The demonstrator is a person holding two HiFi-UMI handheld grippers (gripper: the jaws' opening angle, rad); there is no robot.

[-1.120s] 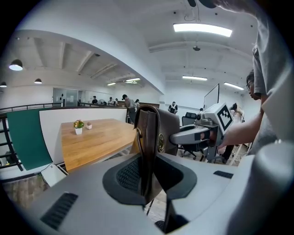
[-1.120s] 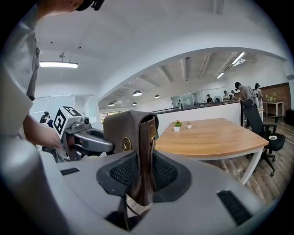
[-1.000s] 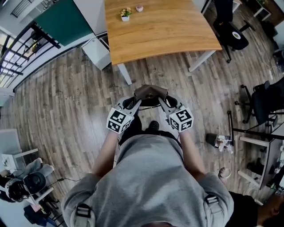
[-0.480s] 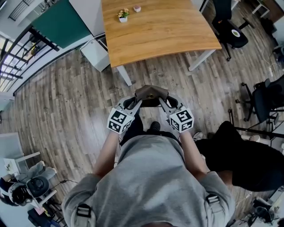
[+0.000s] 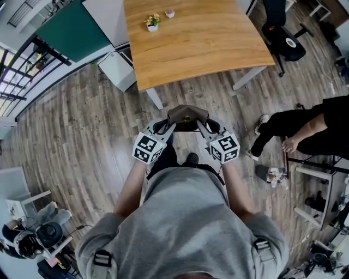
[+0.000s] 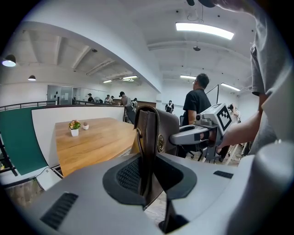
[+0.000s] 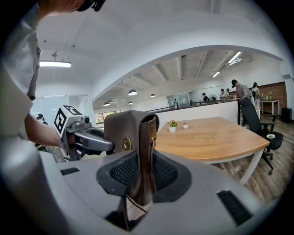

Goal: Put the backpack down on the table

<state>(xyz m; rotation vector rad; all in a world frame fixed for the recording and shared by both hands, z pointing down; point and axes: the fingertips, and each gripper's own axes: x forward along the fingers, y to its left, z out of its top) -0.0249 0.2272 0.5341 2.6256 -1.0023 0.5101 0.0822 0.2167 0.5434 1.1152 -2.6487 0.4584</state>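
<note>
A brown leather backpack (image 5: 187, 116) hangs in the air between my two grippers, above the wooden floor and short of the table (image 5: 196, 34). My left gripper (image 5: 167, 128) is shut on its left side; in the left gripper view the brown leather (image 6: 148, 151) stands pinched between the black pads. My right gripper (image 5: 204, 128) is shut on its right side, and the right gripper view shows the leather (image 7: 143, 160) clamped upright in the jaws. The wooden table (image 7: 206, 137) lies ahead with its near edge facing me.
A small potted plant (image 5: 152, 21) and a little pink pot (image 5: 170, 12) stand at the table's far end. A white box (image 5: 116, 70) sits on the floor by the table's left leg. A person in black (image 5: 305, 126) walks at the right, near office chairs (image 5: 284, 38).
Both grippers and the backpack have moved a little toward the table. The person in black at the right has walked farther up and right in the head view.
</note>
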